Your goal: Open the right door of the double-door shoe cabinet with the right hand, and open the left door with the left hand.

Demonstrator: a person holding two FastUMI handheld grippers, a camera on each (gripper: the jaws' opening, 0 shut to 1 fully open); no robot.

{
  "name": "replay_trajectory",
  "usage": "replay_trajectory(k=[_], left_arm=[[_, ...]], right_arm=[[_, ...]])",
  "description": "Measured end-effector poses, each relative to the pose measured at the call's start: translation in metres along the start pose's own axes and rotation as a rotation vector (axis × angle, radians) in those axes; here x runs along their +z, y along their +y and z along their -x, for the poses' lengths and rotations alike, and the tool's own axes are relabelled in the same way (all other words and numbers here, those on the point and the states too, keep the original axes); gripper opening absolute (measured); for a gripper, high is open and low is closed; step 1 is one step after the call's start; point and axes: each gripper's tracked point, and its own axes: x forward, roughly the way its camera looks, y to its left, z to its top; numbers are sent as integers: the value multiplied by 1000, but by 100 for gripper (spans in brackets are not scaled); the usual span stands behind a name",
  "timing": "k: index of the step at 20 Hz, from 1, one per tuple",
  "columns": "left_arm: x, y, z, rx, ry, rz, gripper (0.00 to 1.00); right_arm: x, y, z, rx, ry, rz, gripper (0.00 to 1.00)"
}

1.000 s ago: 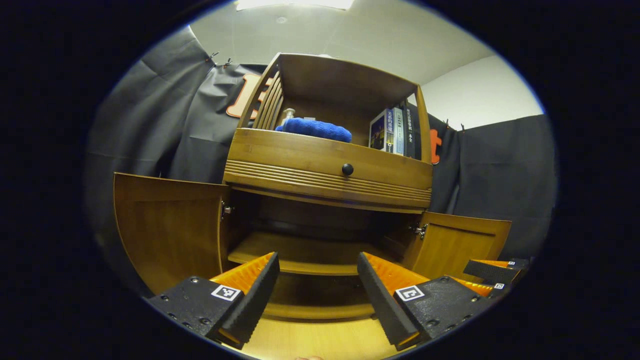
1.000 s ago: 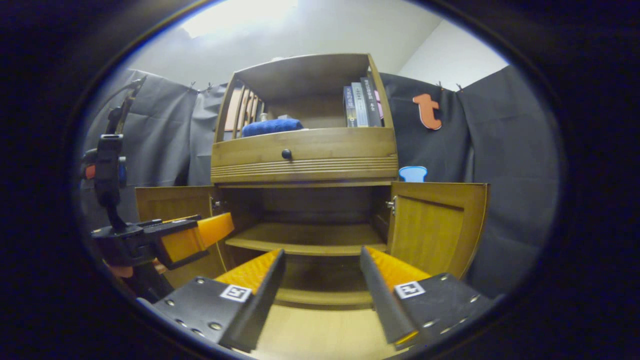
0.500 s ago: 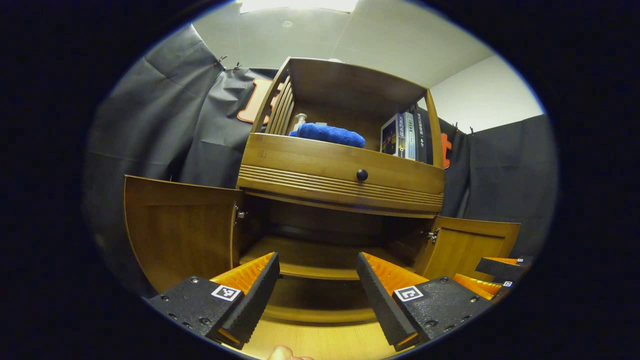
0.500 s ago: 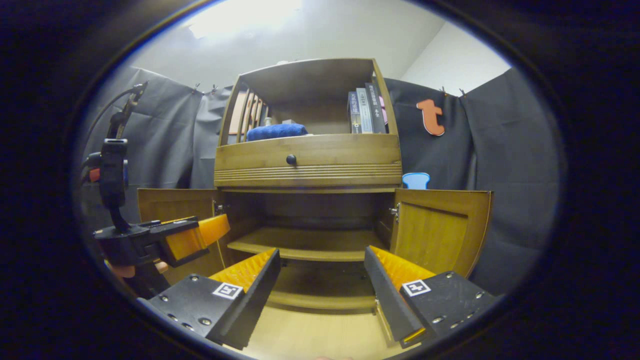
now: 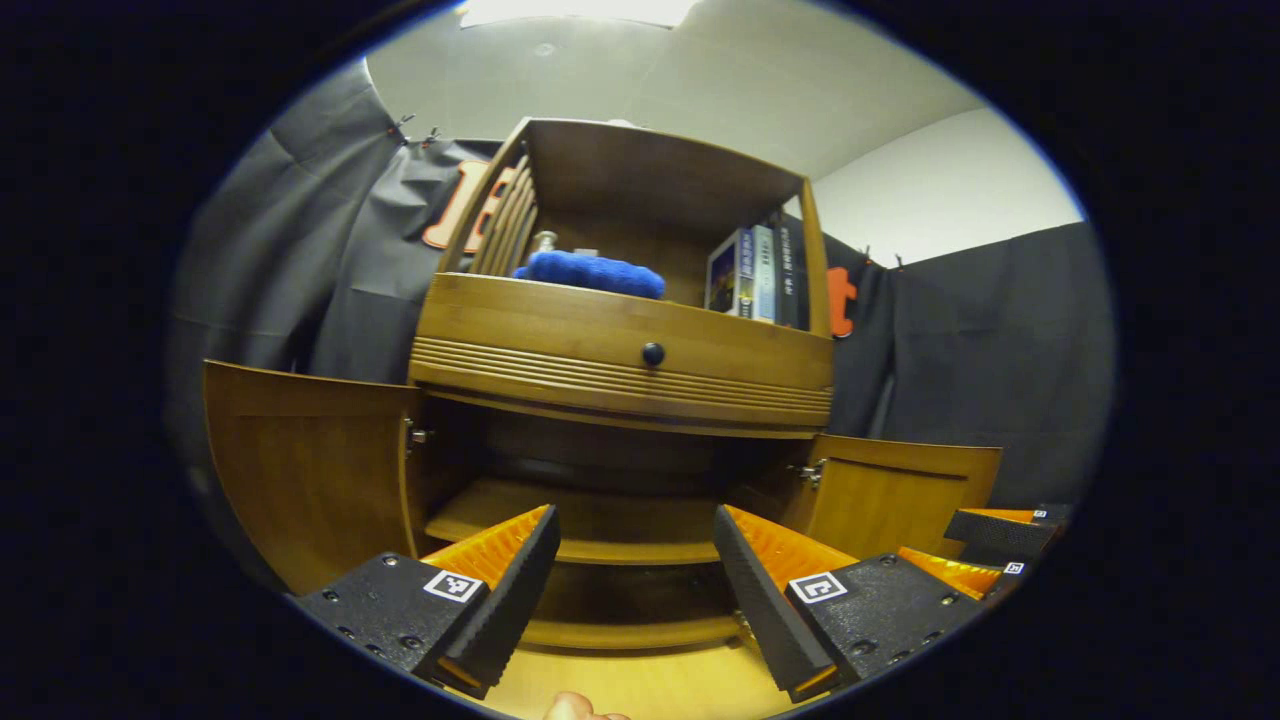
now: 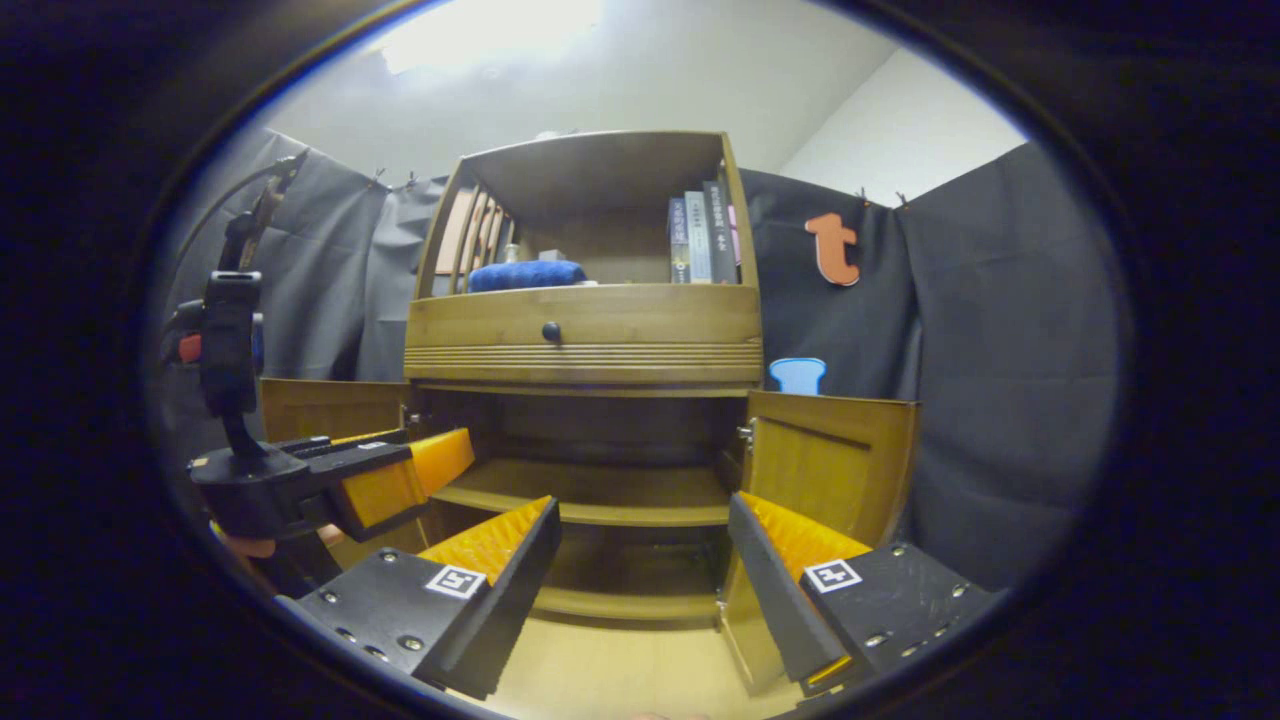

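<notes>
Both doors of the shoe cabinet (image 6: 585, 330) already stand swung out, so I judge the task all but finished; what remains, if anything, is to draw my tongs back.

My left tongs (image 5: 632, 560) are released, jaws spread wide with nothing between them, pointing straight into the open lower bay. The left door (image 5: 300, 470) lies ahead and off to their left, hinged at its inner edge, its long axis upright, its panel fanned away from the opening. My left hand is plainly the nearer one to it.

My right tongs (image 6: 640, 560) are likewise released and empty. The right door (image 6: 825, 475) stands ahead and just to their right, upright, swung outward on its hinge, apart from both fingers. In the right gripper view the left tongs hover farther off on the left, in front of the left door.

The doors are plain brown wooden panels with a framed face. Between them, dead ahead of both tongs, the inner shelf (image 6: 590, 495) lies bare. Above sits a drawer with a dark knob (image 5: 652, 353).
</notes>
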Motion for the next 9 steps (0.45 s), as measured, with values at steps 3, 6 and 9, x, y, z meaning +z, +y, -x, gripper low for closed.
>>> replay_trajectory(k=[3,6,9], left_arm=[[-7,-54,-3,-137,15,11,92],[-13,-120,2,-292,24,15,93],[-19,-188,10,-440,32,25,95]], right_arm=[[2,-34,22,-105,-6,9,96],[0,-77,48,-225,-3,16,100],[-5,-128,77,-355,7,20,100]])
